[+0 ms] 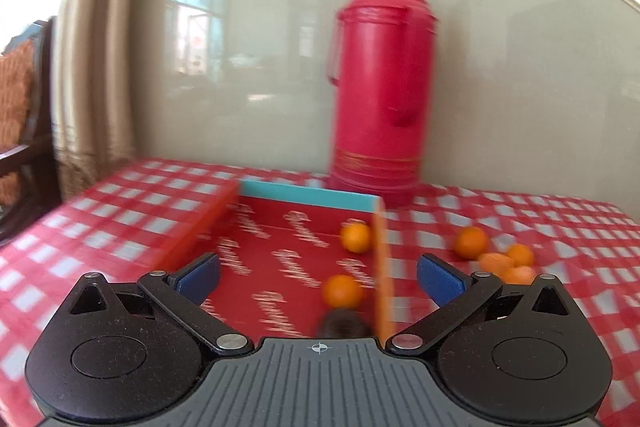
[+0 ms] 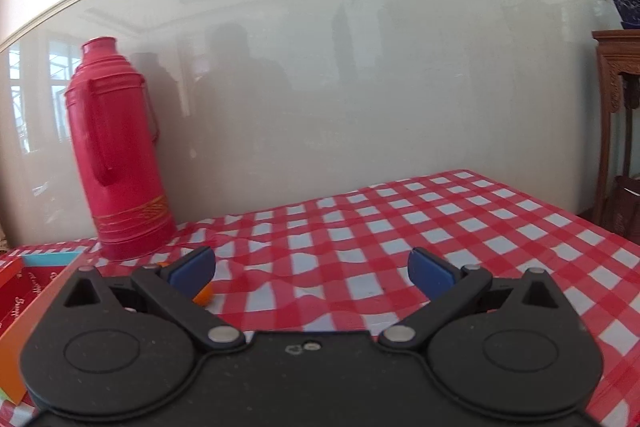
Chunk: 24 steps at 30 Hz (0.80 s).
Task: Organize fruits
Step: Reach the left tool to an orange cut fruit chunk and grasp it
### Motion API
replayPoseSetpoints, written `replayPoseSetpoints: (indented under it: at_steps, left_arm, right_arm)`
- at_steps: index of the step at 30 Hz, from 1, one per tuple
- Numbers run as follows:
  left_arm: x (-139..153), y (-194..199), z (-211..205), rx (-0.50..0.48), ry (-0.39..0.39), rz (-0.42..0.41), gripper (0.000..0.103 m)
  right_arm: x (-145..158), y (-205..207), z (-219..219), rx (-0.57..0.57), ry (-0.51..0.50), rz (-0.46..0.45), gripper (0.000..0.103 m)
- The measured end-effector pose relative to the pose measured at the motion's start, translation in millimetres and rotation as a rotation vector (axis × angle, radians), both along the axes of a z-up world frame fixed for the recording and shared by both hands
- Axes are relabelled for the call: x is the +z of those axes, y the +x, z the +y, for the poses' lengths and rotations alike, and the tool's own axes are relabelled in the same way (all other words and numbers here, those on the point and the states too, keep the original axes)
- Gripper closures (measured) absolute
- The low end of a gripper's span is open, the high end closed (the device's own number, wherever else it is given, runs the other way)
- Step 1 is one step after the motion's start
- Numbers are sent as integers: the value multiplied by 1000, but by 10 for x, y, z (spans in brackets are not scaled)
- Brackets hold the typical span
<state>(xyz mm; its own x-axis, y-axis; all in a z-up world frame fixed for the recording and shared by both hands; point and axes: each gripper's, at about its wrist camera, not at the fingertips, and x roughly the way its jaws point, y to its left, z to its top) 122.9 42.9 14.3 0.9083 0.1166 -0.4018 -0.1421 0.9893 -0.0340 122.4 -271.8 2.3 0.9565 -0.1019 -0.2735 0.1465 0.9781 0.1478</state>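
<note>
Two oranges point(image 1: 347, 269) lie inside the red box point(image 1: 280, 251), both close to its right wall, and a dark blurred thing sits just in front of the nearer one; I cannot tell what it is. Four more oranges point(image 1: 496, 255) wait on the checked cloth point(image 1: 120, 227), just right of the box. The left gripper point(image 1: 318, 277) hangs over the box, jaws wide apart, holding nothing. The right gripper point(image 2: 312, 273) is also wide open and empty, with one orange point(image 2: 203, 294) partly hidden behind its left finger. I think the risk is rolling: a fast approach can push the round fruit away, or the jaw can catch the thin box wall and shift it. The thermos point(image 1: 380, 83) stands behind the box and could be knocked.
</note>
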Motion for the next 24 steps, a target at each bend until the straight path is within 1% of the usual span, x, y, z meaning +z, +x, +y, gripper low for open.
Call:
replayPoseSetpoints:
  at_steps: [2, 6, 8, 11, 15, 19, 24]
  left_arm:
    - [-14, 89, -190, -46, -1, 21, 0]
    - [-75, 246, -625, -103, 49, 43, 0]
    - [-107, 322, -815, -132, 48, 60, 0]
    - [-148, 438, -1107, -155, 69, 74, 0]
    - [-209, 621, -1447, -188, 90, 100, 0]
    - [-295, 806, -1683, -194, 114, 134, 0]
    - [-433, 1066, -1760, -167, 112, 183, 0]
  right_arm:
    - [-6, -37, -114, -19, 3, -6, 6]
    - [-25, -42, -337, -62, 12, -1, 6]
    - [-48, -22, -452, -85, 20, 0, 6]
    - [-102, 51, -600, -101, 39, 16, 6]
    - [-145, 135, -769, -128, 39, 35, 6]
    - [-172, 166, -902, -139, 46, 39, 6]
    - [-197, 228, -1036, -151, 60, 47, 6]
